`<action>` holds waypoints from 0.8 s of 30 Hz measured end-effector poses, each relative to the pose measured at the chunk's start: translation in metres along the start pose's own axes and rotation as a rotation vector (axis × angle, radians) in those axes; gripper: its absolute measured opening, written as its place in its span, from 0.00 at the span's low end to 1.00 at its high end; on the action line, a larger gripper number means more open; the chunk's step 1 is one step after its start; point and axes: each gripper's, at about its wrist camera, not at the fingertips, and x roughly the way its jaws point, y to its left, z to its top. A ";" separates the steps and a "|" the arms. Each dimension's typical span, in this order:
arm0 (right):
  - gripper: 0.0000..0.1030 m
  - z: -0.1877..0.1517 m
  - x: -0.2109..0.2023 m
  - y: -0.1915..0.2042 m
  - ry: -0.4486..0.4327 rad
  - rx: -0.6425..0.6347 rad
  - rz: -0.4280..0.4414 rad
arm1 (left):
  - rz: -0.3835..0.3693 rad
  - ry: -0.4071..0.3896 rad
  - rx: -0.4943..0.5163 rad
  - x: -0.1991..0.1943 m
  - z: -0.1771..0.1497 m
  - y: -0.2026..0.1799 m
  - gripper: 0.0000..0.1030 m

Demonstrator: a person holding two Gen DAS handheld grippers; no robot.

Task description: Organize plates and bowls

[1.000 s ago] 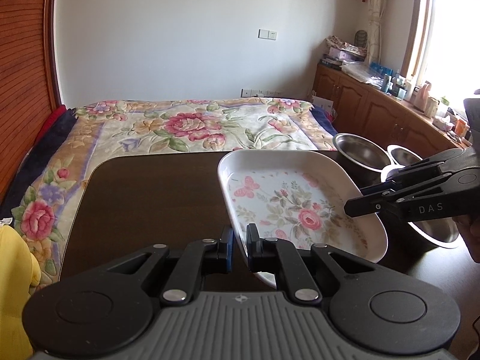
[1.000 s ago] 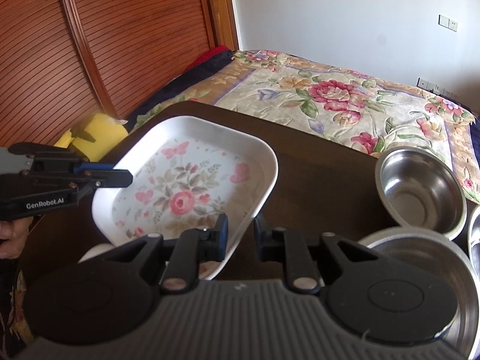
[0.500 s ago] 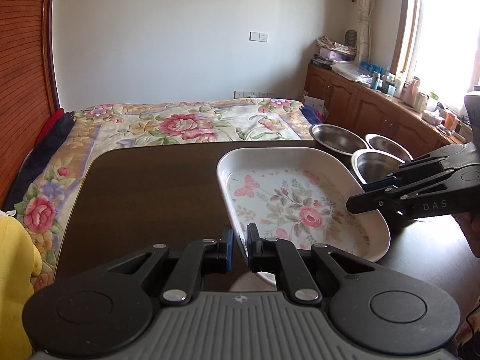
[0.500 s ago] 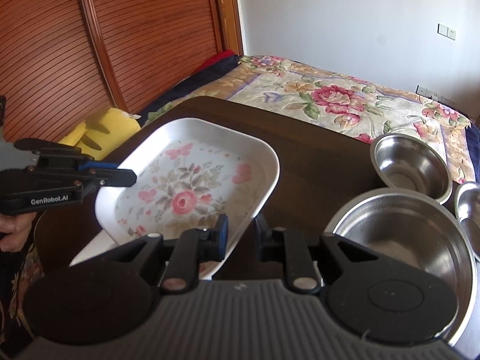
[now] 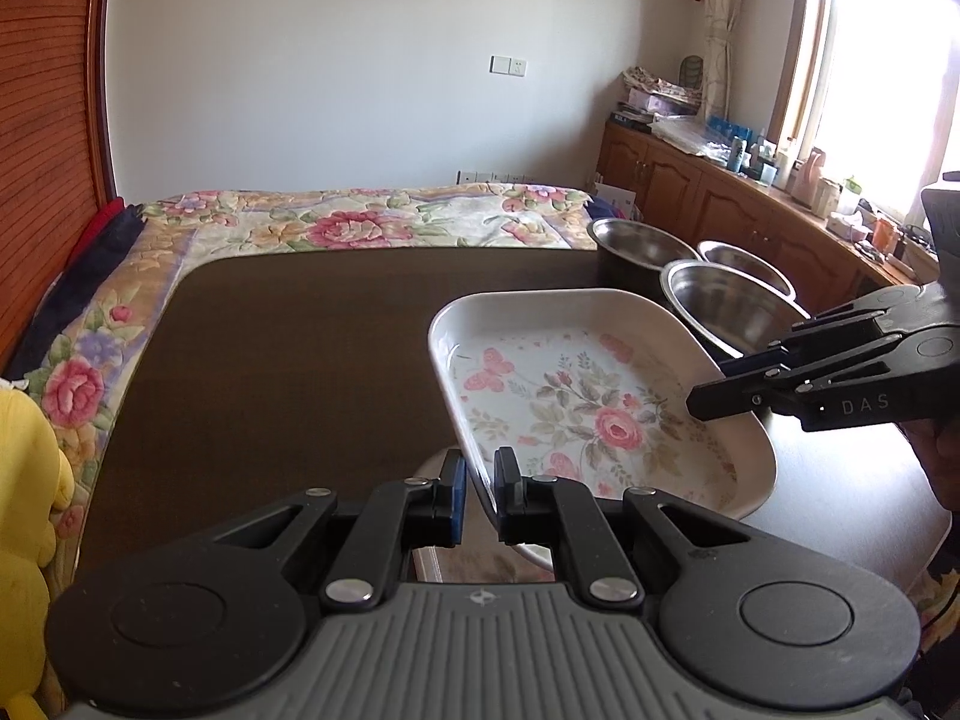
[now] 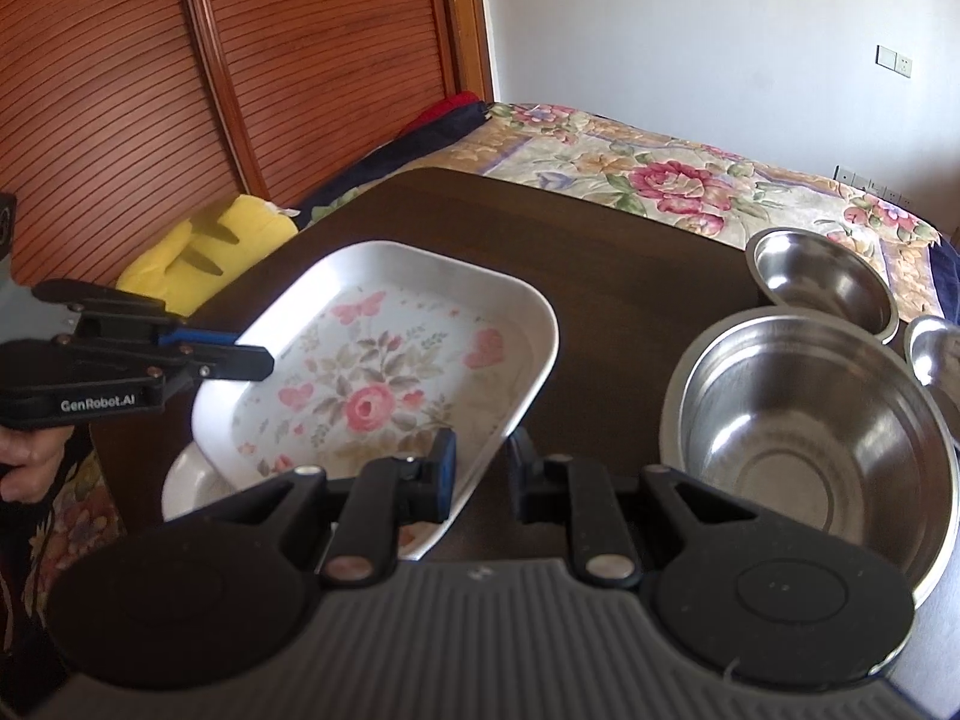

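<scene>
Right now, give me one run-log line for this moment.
left hand-held gripper: shut on floral plate rim | right hand-held gripper: shut on opposite rim | plate: lifted, tilted over table | steel bowls: beside, untouched

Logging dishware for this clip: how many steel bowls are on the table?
3. A large bowl beside the floral plate, a smaller bowl behind it near the bed, and a third bowl cut off at the frame edge.
</scene>
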 end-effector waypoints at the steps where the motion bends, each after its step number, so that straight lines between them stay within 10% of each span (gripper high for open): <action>1: 0.20 -0.001 -0.001 0.001 0.000 0.000 0.002 | -0.001 0.001 -0.001 -0.002 -0.003 0.000 0.10; 24: 0.20 -0.025 -0.006 0.021 0.027 -0.055 0.045 | 0.010 0.004 -0.016 -0.022 -0.031 0.001 0.10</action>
